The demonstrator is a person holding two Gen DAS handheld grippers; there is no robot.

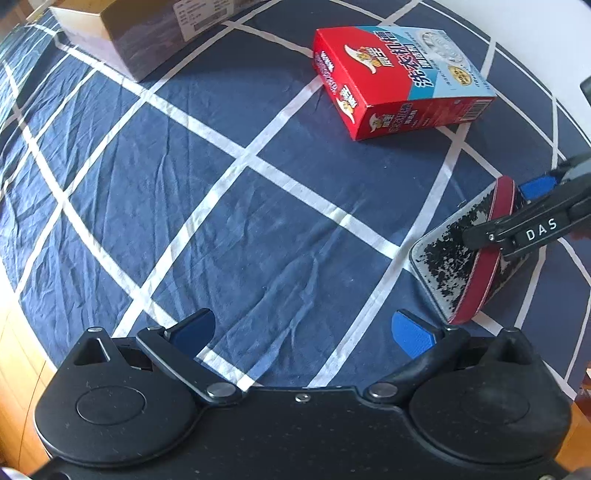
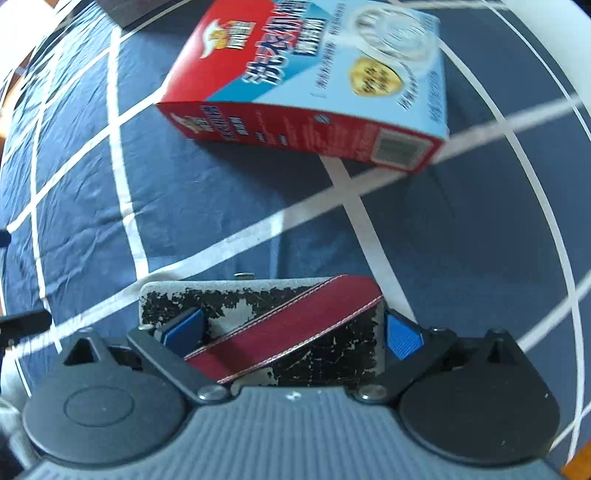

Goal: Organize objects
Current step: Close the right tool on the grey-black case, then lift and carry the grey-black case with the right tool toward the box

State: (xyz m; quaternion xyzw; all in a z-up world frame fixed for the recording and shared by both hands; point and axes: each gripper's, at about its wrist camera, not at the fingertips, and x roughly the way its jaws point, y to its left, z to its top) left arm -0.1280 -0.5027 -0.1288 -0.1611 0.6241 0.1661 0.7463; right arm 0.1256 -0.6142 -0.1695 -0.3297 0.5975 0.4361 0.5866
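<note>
Blue-padded fingers (image 2: 402, 338) of the right hand-held gripper (image 2: 291, 332) are clamped on a case (image 2: 317, 350), silver flaked with black and crossed by a maroon strap, held tilted over the navy cloth (image 1: 184, 206) with white grid lines. "DAS" is printed on that gripper's finger in the left view. Ahead, near the cloth's far right edge, lies a red-and-blue box (image 1: 402, 77) with Chinese lettering, a cartoon mascot and a barcode; its text is unreadable. Left hand-held gripper (image 1: 304, 332) stands apart, holding nothing, over bare cloth. At the far left corner sits a brown box (image 1: 147, 33) with a white label, too small to read.
</note>
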